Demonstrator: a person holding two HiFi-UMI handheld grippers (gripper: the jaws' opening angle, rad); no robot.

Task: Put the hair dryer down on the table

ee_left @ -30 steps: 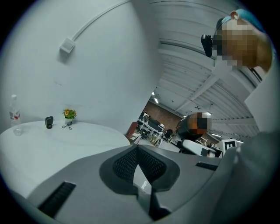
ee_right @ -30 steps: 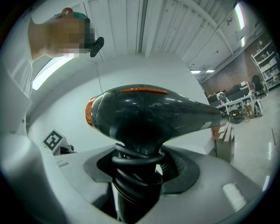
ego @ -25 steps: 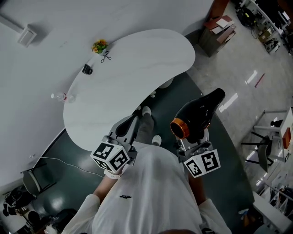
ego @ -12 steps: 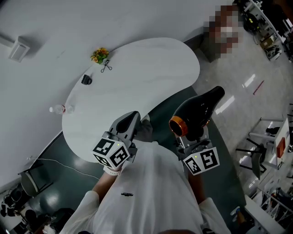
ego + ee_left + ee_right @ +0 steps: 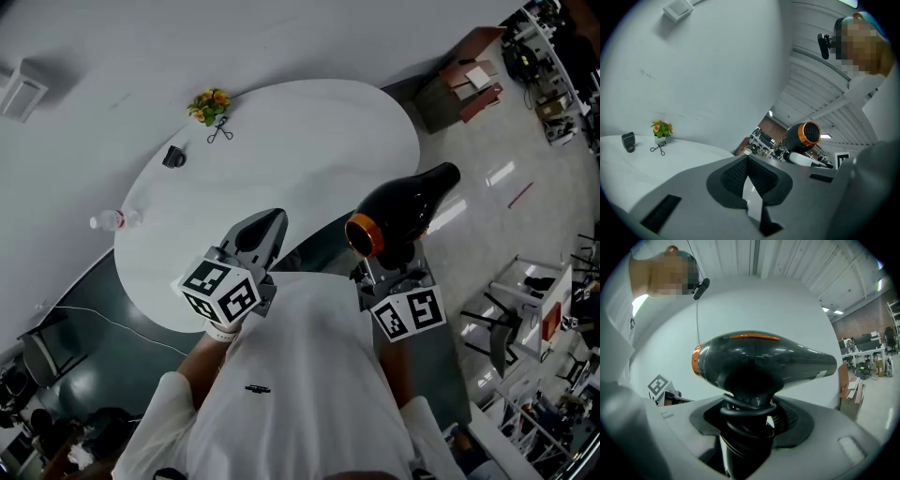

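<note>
- Right gripper view: the right hand-held gripper (image 5: 749,418) grasps the dryer (image 5: 759,359) by its handle.
- Head view: the dryer is aloft, just off the surface (image 5: 281,141) edge.
- The left hand-held gripper (image 5: 747,164) is clenched, empty.

The hair dryer (image 5: 401,217) is shiny black with an orange ring at its back end. A black cord is wound round its handle. It is up in the air, handle down, held by the right gripper (image 5: 386,270), just beside the white, rounded table (image 5: 309,141).
</note>
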